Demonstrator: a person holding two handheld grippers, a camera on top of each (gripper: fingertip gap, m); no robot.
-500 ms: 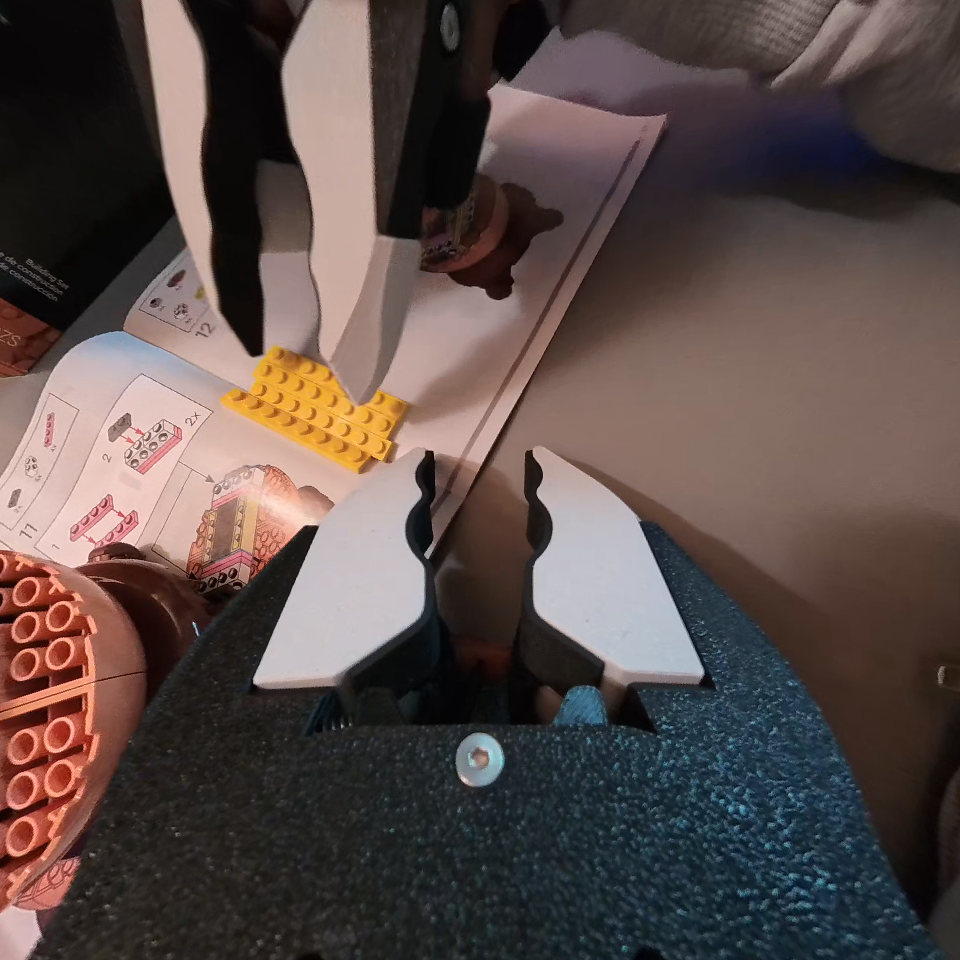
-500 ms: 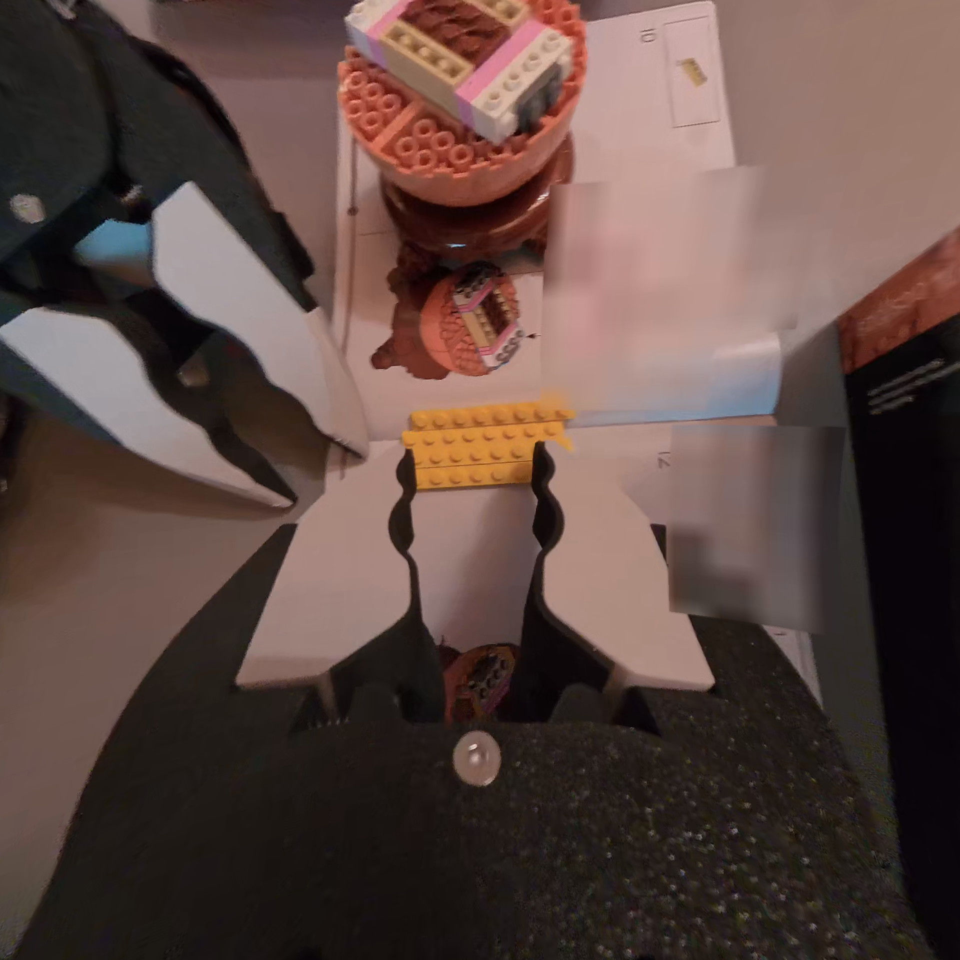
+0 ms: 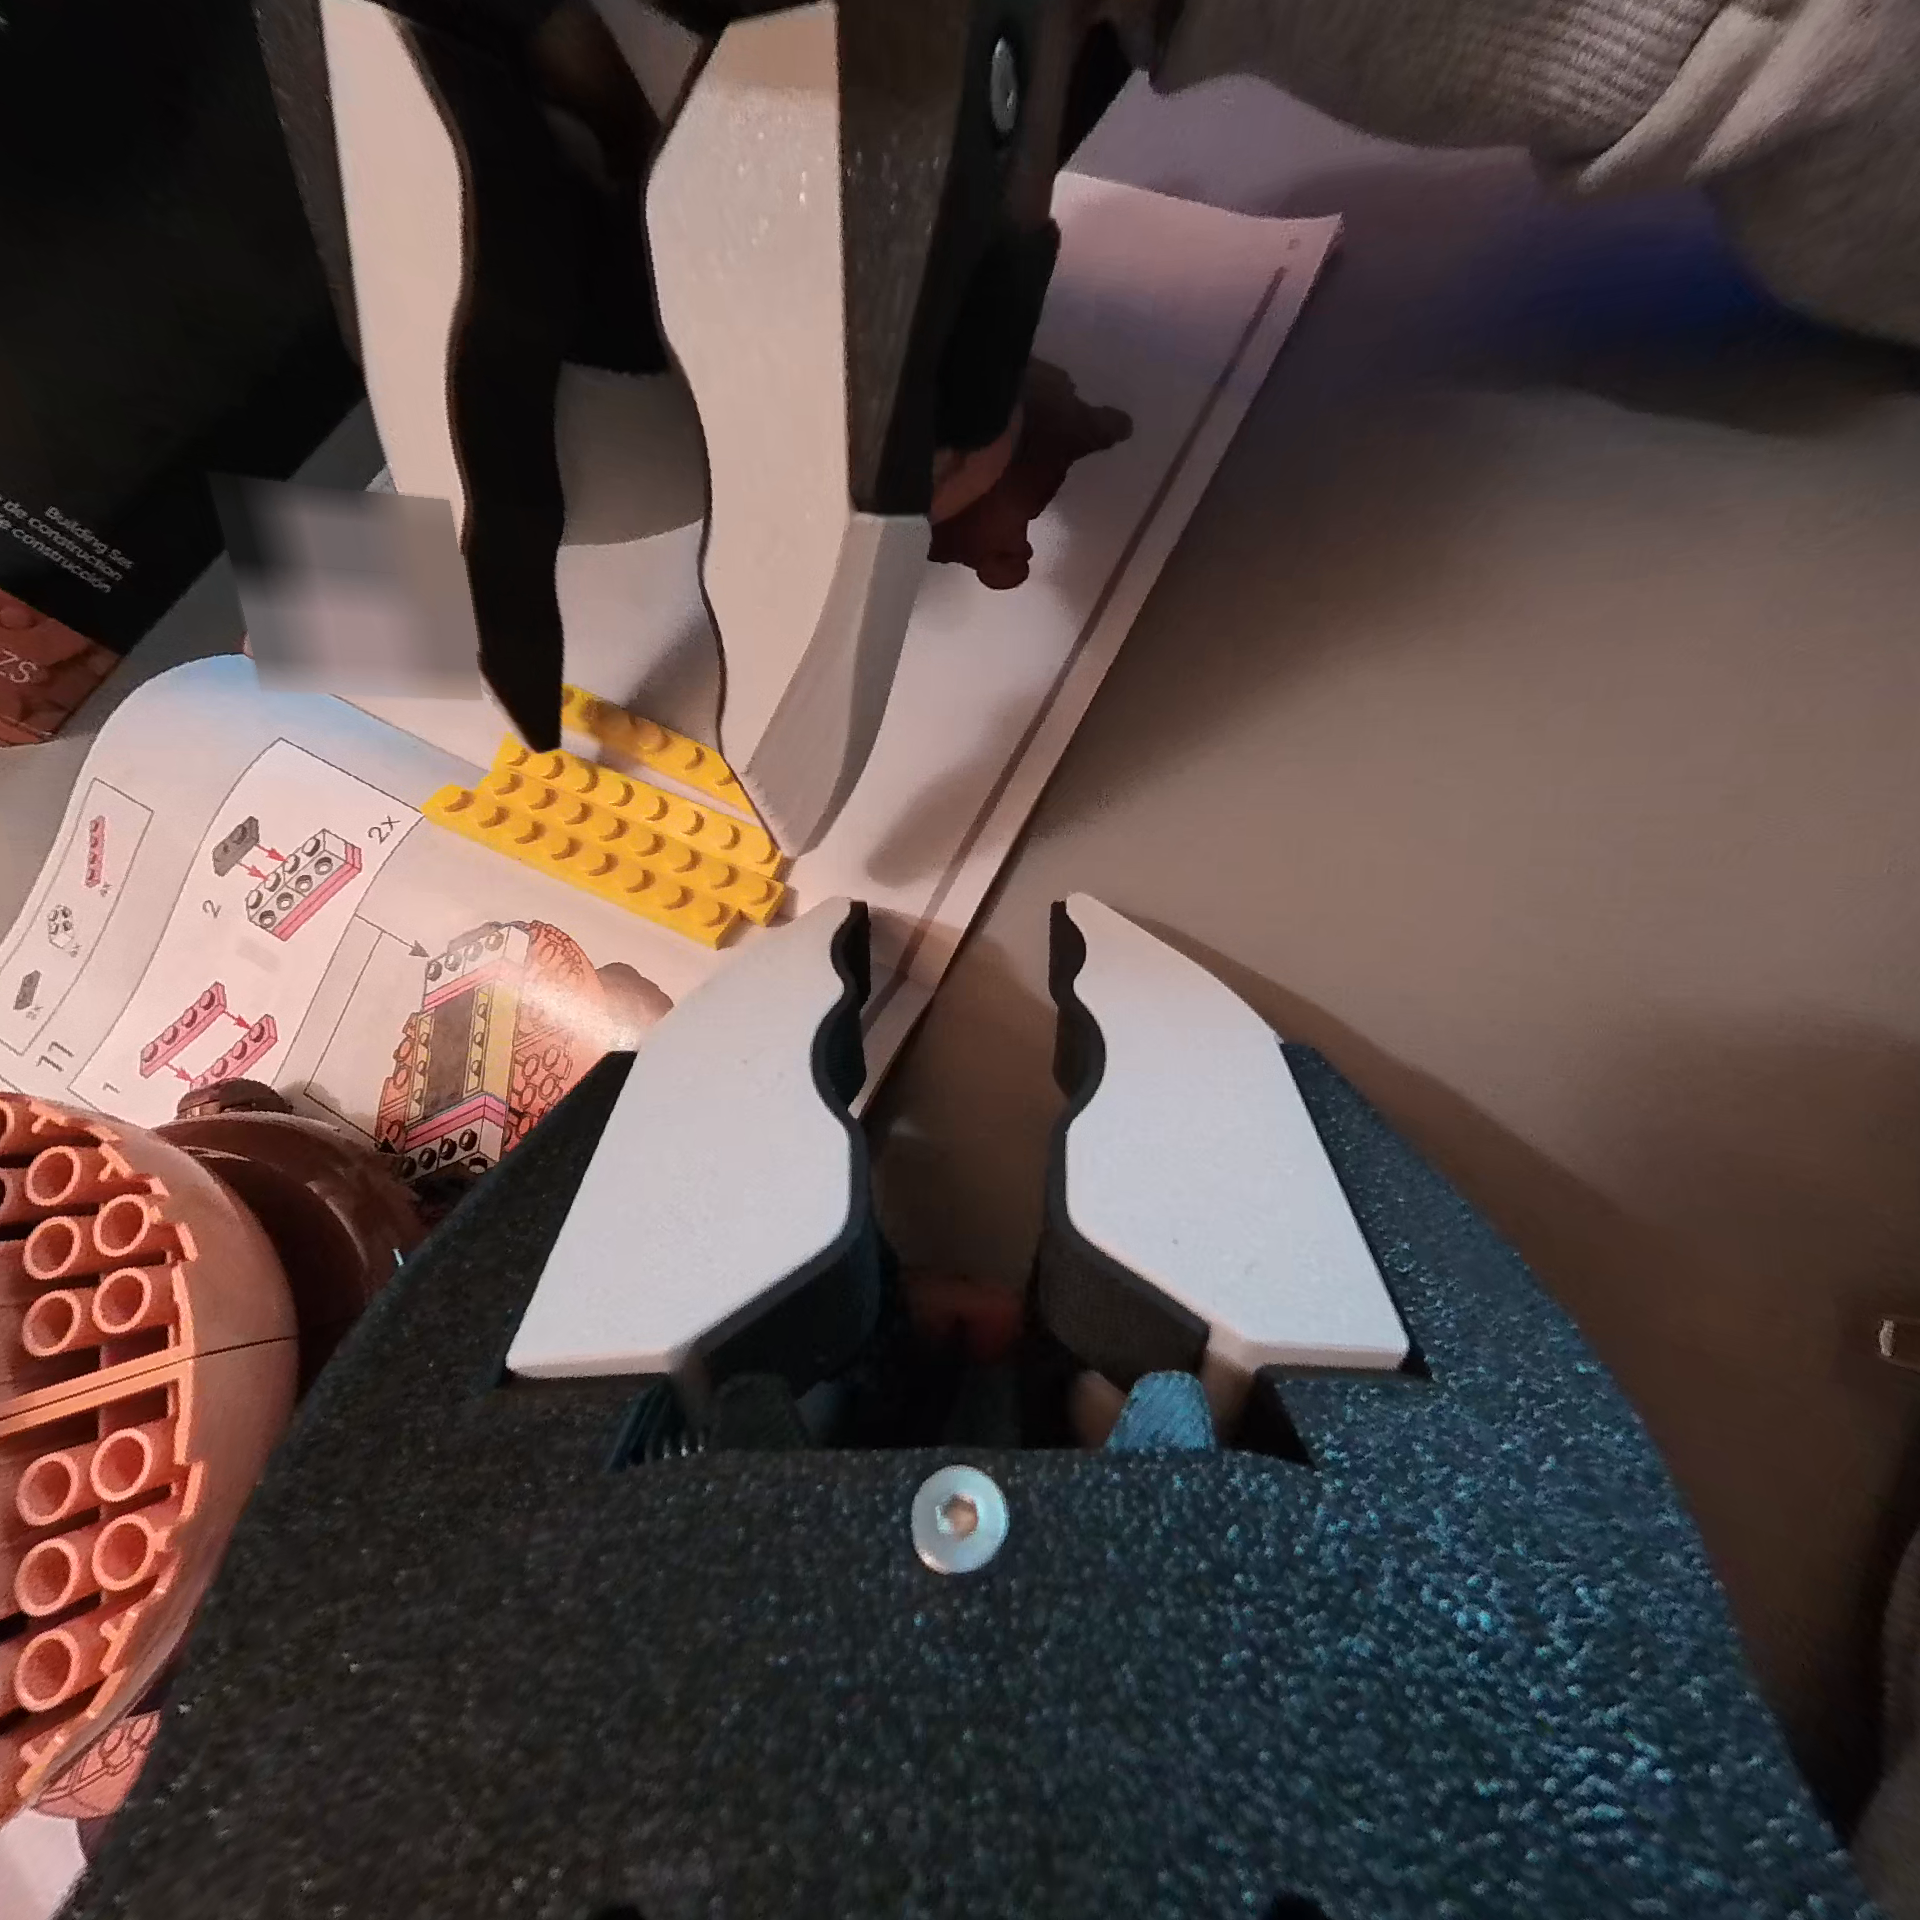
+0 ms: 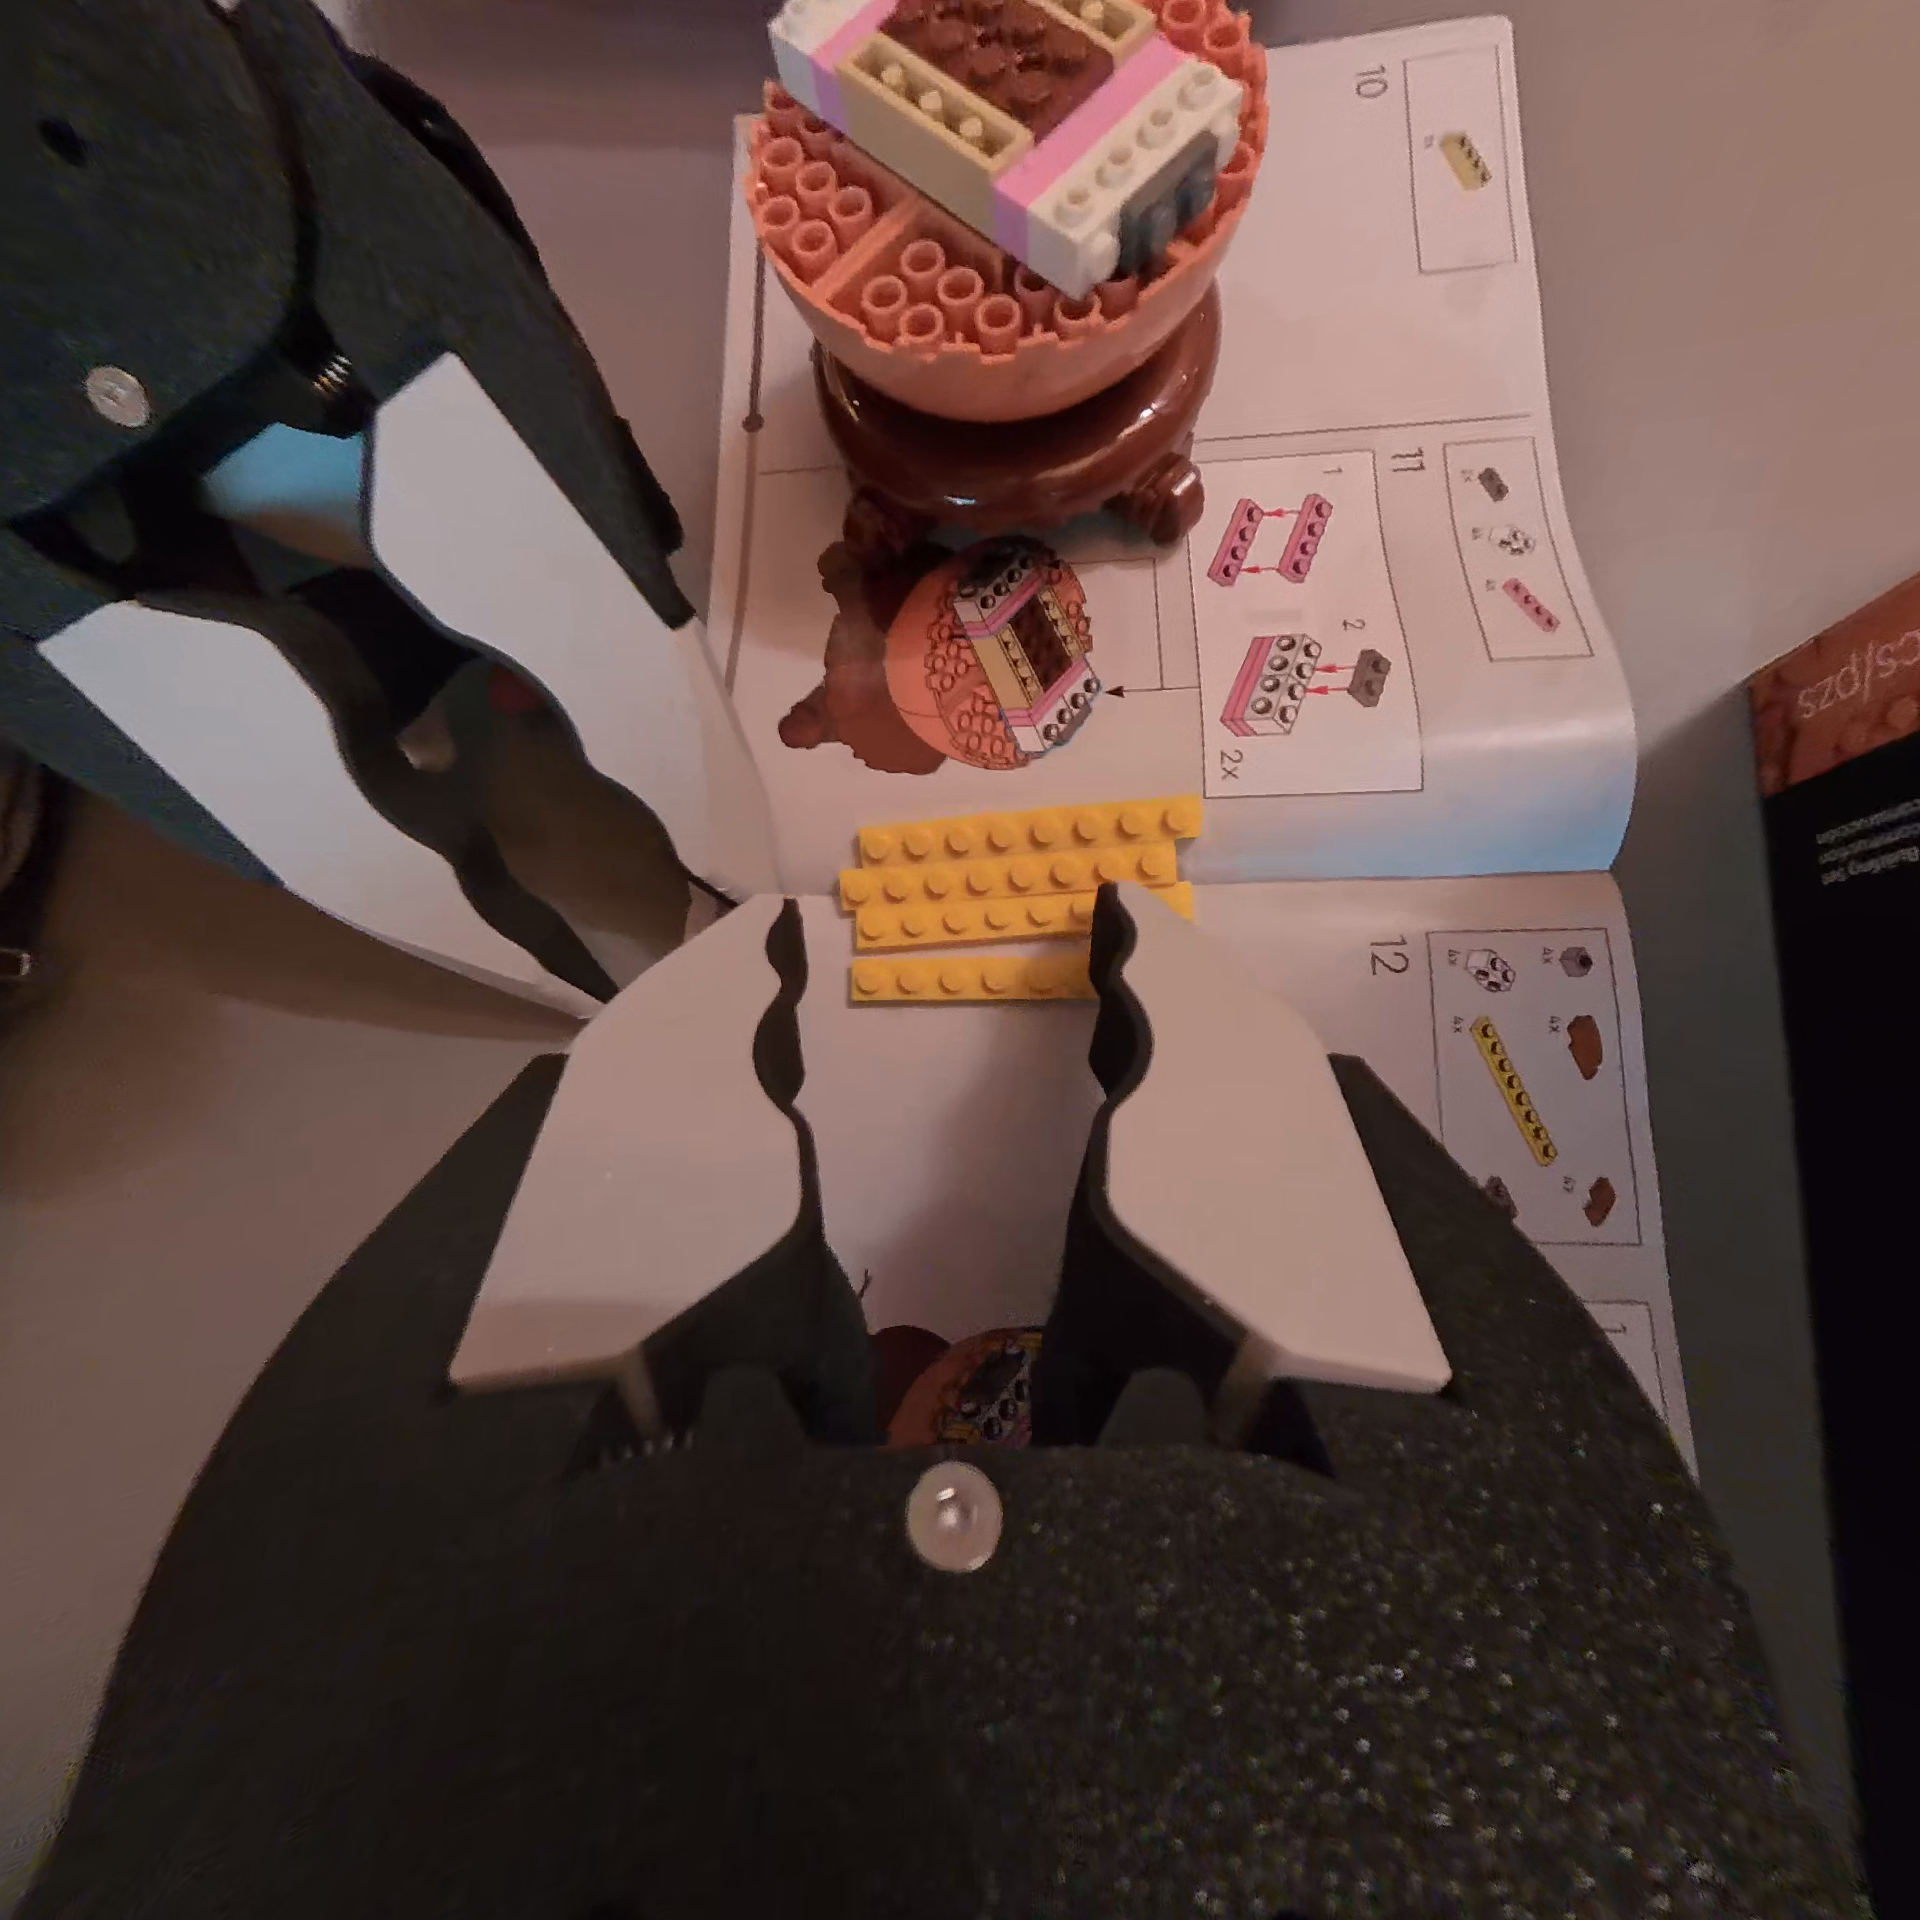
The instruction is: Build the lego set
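Right wrist view puts my right gripper [image 4: 951,940] low centre, jaws spread and holding nothing, its tips straddling the nearest of four long yellow studded Lego plates [image 4: 1023,894] lying side by side on the open white instruction booklet [image 4: 1507,810]. My left gripper [image 3: 956,914], also released and empty, waits over the booklet's edge at the left of the frame. At top centre stands the partly built model [image 4: 1003,197]: a salmon studded bowl on a glossy brown base, with a white, pink and tan block frame inside. I judge the core finished; the yellow plates are not yet mounted.
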